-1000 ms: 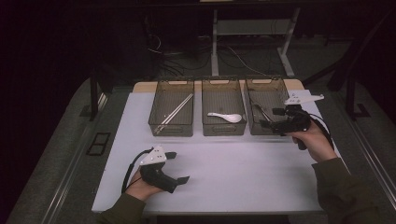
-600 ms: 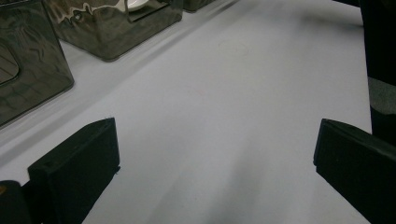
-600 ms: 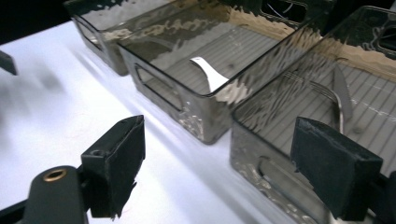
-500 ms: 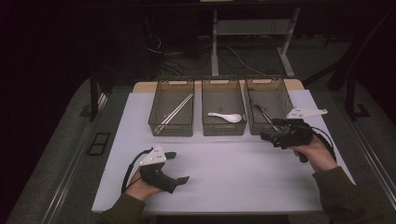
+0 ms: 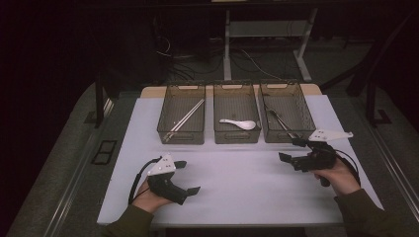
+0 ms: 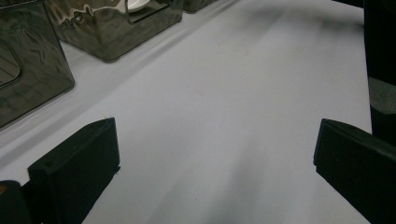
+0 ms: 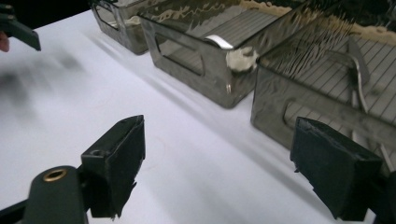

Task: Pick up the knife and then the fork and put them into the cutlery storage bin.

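Tongs lie in the right bin, one pair, arms running lengthwise down its ribbed floor; whether the arms are spread or closed cannot be told from the high view, and in the right gripper view the tongs show through the smoked wall as one bent metal strip. Nothing grips them.

Right gripper sits just outside the near wall of that bin, low over the table, jaws spread wide with nothing between them. A second ago it was up at the bin's near right corner; it has since drawn back toward the person and down. Left gripper rests at the near left of the table, jaws likewise apart and empty, unmoved across the earlier frames.

Count: three bins in a row. Left bin holds one pair of chopsticks, laid diagonally. Middle bin holds one white spoon. Two grippers, two hands.

Table is covered in a plain pale sheet. Room behind is dark, with cables on the floor and a white frame leg.
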`<state>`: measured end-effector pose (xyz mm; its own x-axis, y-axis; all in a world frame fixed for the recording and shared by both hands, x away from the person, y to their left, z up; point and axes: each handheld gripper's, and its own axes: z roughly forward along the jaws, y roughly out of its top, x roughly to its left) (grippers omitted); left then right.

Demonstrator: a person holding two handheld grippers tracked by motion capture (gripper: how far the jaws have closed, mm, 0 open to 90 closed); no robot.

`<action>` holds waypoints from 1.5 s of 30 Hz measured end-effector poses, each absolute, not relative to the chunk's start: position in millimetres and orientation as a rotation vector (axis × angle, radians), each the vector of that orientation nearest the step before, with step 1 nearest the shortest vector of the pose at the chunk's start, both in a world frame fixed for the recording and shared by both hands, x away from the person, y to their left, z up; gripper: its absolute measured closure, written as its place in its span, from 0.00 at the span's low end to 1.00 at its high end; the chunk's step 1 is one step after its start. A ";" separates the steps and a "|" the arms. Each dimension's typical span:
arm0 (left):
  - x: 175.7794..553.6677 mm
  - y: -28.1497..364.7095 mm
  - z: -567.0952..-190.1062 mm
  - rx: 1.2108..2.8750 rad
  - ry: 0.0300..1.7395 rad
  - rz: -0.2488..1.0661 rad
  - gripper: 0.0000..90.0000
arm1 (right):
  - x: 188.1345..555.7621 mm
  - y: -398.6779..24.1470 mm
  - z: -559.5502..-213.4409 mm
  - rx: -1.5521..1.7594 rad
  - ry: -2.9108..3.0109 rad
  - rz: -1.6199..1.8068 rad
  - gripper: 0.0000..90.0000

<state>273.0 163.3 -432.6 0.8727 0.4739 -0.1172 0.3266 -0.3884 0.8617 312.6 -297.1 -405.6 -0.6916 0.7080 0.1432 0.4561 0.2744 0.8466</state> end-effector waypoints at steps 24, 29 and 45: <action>272.1 164.6 -431.7 2.010 0.578 0.185 0.00 | 273.4 -300.3 -433.2 1.022 2.337 1.347 0.20; 272.1 164.8 -431.6 2.009 0.582 0.187 0.00 | 265.6 -304.0 -437.1 1.024 2.329 1.362 0.20; 271.7 165.5 -431.7 2.010 0.587 0.190 0.00 | 260.3 -300.3 -442.0 0.994 2.352 1.375 0.20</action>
<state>271.7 165.5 -431.7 0.8701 0.4803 -0.1107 0.3246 -0.3893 0.8620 260.3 -300.3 -442.0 -0.7395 0.6613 0.1262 0.4344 0.3255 0.8398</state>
